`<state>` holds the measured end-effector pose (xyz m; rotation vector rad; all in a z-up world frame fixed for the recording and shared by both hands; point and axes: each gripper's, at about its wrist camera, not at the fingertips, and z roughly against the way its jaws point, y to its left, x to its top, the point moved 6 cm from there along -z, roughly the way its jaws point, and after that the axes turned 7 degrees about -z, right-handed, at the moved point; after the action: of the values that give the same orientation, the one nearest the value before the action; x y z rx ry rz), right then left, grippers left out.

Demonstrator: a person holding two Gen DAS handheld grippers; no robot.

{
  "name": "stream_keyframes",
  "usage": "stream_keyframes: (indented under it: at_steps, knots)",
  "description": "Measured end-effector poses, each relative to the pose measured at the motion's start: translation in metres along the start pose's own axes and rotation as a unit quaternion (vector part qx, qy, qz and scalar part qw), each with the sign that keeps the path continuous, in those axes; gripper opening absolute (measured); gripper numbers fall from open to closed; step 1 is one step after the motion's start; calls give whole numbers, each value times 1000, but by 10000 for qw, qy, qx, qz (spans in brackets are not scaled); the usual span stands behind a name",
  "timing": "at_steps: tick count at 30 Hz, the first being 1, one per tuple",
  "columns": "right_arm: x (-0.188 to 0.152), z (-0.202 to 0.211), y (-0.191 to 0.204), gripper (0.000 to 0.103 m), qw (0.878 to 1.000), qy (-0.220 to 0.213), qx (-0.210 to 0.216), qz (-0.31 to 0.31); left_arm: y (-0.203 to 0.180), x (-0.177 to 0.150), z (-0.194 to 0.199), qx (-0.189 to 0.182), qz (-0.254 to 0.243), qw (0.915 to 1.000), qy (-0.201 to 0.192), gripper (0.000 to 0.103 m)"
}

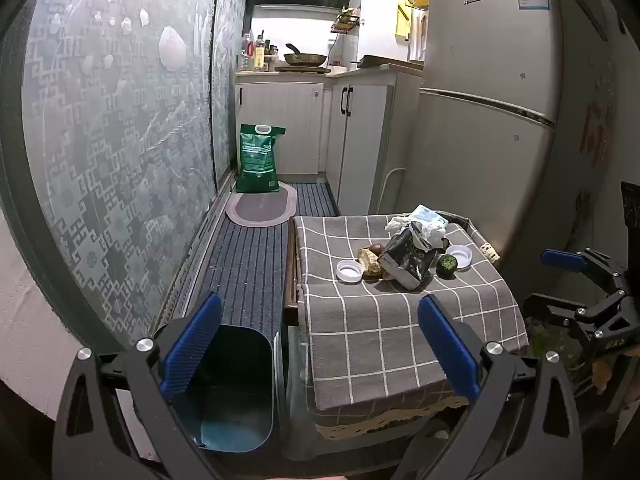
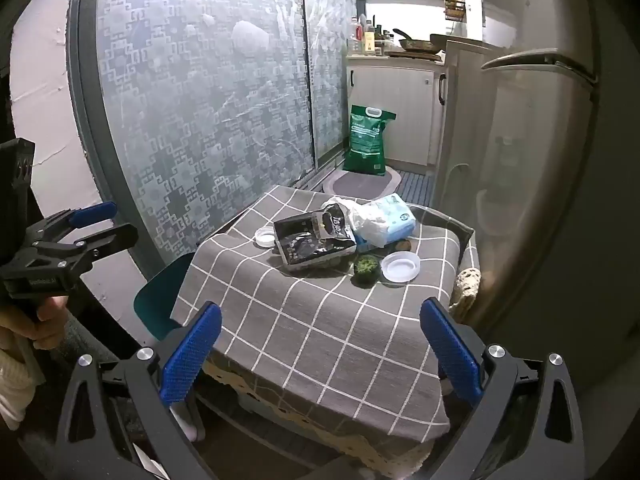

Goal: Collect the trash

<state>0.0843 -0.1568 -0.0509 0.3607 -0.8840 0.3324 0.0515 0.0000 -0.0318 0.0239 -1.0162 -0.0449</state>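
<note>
Holding the right gripper (image 2: 320, 306) wide open over the near edge of the bench (image 2: 320, 340), gripping nothing, tilting down toward the trash. Keeping the left gripper (image 1: 320, 300) just as wide and just as empty, hanging off the bench's 9 o'clock side above the open bin (image 1: 236, 380) on the floor, just beside the bench.

Facing the trash bunched at 12 o'clock, toward the far end of the cloth (image 2: 280, 312): a crumpled black bag (image 2: 312, 236), a tissue pack (image 2: 390, 216) touching it at 1 o'clock, a white lid (image 2: 400, 266) at 4 o'clock of the bag, a second lid (image 2: 264, 236) at its 9 o'clock, a green fruit half (image 2: 366, 268) between the bag and the first lid, and brown scraps (image 1: 370, 262) next to the second lid. Seeing no trash in the bin, as far as its dim inside shows, so judging this as the first reach.

Probably starting best with the bag:
- closing across a raised fold, not the flat face
- lifting clear before swinging toward 9 o'clock, avoiding dragging the lids along
- keeping the pads off the cloth, looking loose and likely to bunch
- coming down steeply on the thin lids and pinching a rim
- minding the fruit half, likely to roll if nudged
- letting go only once over the bin's mouth
</note>
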Motion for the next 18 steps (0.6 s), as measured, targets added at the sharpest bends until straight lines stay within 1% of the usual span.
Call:
stream_keyframes:
  at_steps: [18]
  knots:
    - [-1,2,-1,100,10000,-18,-9,44,0,0,0,5,-15,10000,6,100]
